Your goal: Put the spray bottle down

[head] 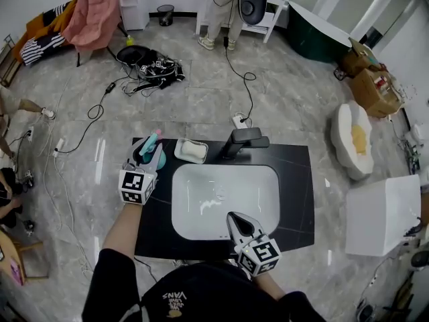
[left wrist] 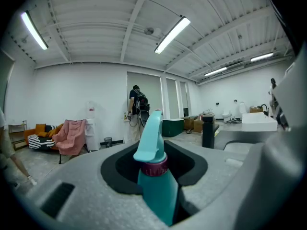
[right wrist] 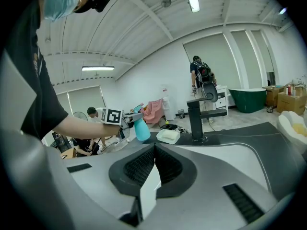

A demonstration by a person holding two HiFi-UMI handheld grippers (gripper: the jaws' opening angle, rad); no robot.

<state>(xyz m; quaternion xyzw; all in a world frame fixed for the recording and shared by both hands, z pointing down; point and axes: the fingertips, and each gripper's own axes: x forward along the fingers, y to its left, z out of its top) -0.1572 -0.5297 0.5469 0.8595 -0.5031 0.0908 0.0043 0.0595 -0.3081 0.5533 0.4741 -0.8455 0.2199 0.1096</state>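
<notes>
We are holding the spray bottle (left wrist: 158,190) clamped in the left gripper (head: 149,151), left of the sink (head: 261,206) (right gripper (head: 234,219) closed, empty), likely lowering it upright onto the counter (head: 295,180) next.

Ceiling strip lights (left wrist: 171,34) are flooding the room, glinting off the basin (head: 221,193); gripper views are bending and darkening at the edges

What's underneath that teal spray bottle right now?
The black countertop, at its far left corner, beside the white soap dish. The left hand-held gripper grips the spray bottle and covers its base, so contact with the counter cannot be seen.
</notes>
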